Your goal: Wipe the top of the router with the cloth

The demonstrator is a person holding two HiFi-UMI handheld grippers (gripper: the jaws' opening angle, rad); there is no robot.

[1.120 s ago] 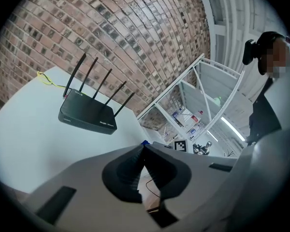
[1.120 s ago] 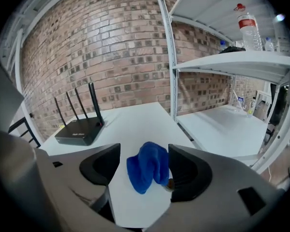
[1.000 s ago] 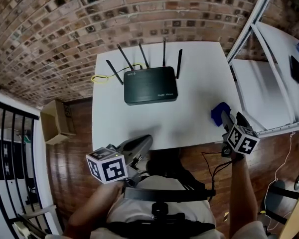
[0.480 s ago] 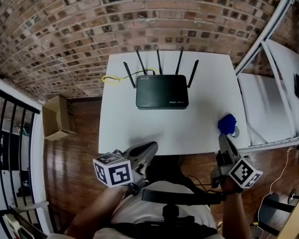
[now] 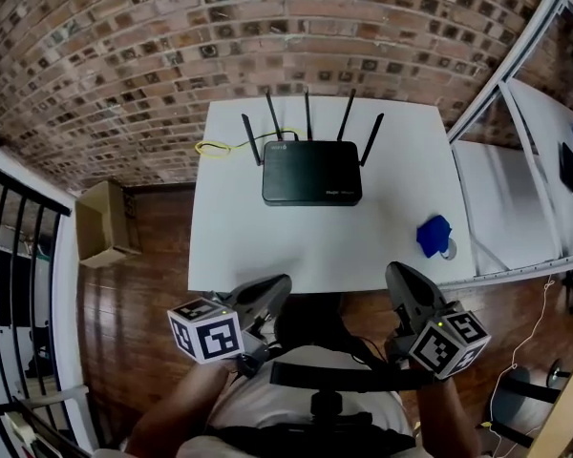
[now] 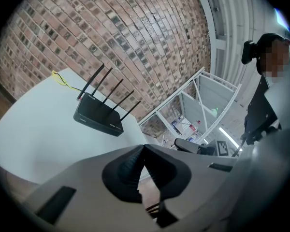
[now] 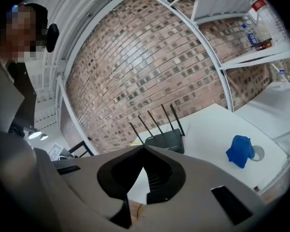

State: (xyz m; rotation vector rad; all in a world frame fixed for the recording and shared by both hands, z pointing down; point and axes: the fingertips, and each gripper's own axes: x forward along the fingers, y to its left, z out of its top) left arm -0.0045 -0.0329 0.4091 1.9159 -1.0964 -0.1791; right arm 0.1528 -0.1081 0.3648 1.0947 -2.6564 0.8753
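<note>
The black router (image 5: 311,172) with several upright antennas sits at the far middle of the white table (image 5: 267,241); it also shows in the left gripper view (image 6: 99,117) and in the right gripper view (image 7: 165,140). A crumpled blue cloth (image 5: 434,236) (image 7: 240,151) lies near the table's right edge, held by nothing. My left gripper (image 5: 282,282) (image 6: 144,148) hovers at the near edge, shut and empty. My right gripper (image 5: 393,273) (image 7: 145,149) is also at the near edge, left of and nearer than the cloth, shut with nothing in it.
A small round ring (image 5: 448,250) lies by the cloth. A yellow cable (image 5: 210,148) loops behind the router. White shelf framing (image 5: 504,84) and a second white surface (image 5: 516,198) stand to the right. A cardboard box (image 5: 103,227) sits on the wooden floor at left, beside a black railing (image 5: 19,284).
My right gripper has drawn back from the blue cloth towards the near table edge and its jaws have closed empty; the cloth stays on the table. The left gripper shifted slightly.
</note>
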